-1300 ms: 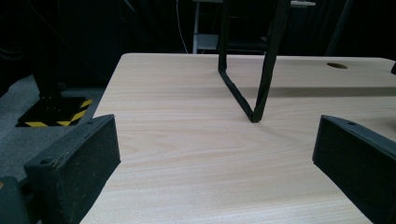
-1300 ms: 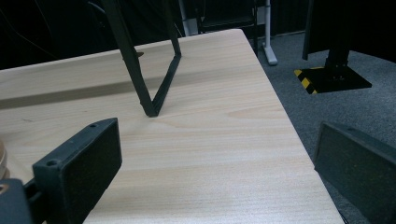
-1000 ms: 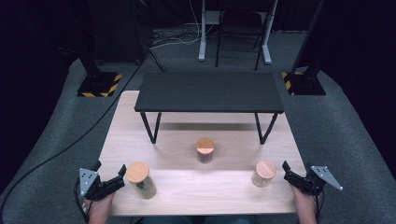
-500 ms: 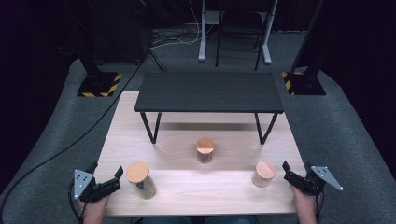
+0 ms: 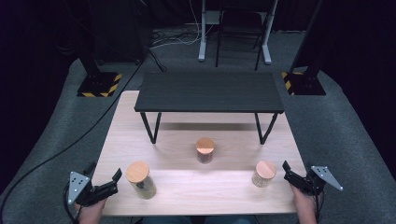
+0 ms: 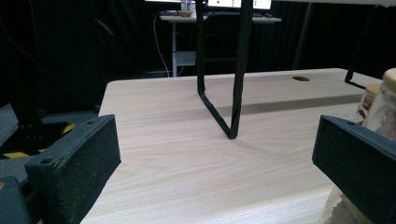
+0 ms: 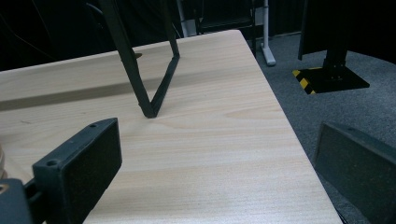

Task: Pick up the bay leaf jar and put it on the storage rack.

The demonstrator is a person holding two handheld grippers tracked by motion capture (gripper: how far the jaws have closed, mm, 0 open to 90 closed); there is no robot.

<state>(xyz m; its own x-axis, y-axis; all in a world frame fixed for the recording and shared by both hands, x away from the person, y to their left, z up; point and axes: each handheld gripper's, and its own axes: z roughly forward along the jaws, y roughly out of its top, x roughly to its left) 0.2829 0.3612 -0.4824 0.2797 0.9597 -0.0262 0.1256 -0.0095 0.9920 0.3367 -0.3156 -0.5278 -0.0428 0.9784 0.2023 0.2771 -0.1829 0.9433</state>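
Three cork-lidded glass jars stand on the pale wooden table (image 5: 187, 196): a left jar (image 5: 140, 179), a middle jar (image 5: 205, 150) and a right jar (image 5: 264, 173). My left gripper (image 5: 103, 171) is open at the near-left corner, just left of the left jar and not touching it. Its own view has the jaws wide apart (image 6: 215, 135), with the left jar (image 6: 380, 109) behind the right jaw. My right gripper (image 5: 296, 167) is open at the near-right edge, just right of the right jar. Bare tabletop lies between its jaws (image 7: 217, 140).
A low black shelf on thin metal legs (image 5: 209, 92) spans the far half of the table; one leg (image 6: 233, 93) rises ahead of my left gripper, another leg (image 7: 149, 79) ahead of my right. Grey carpet (image 7: 336, 107) lies beyond the table's right edge.
My left gripper has drifted slightly left and toward the person, away from the left jar. The right gripper and the jars have not moved.
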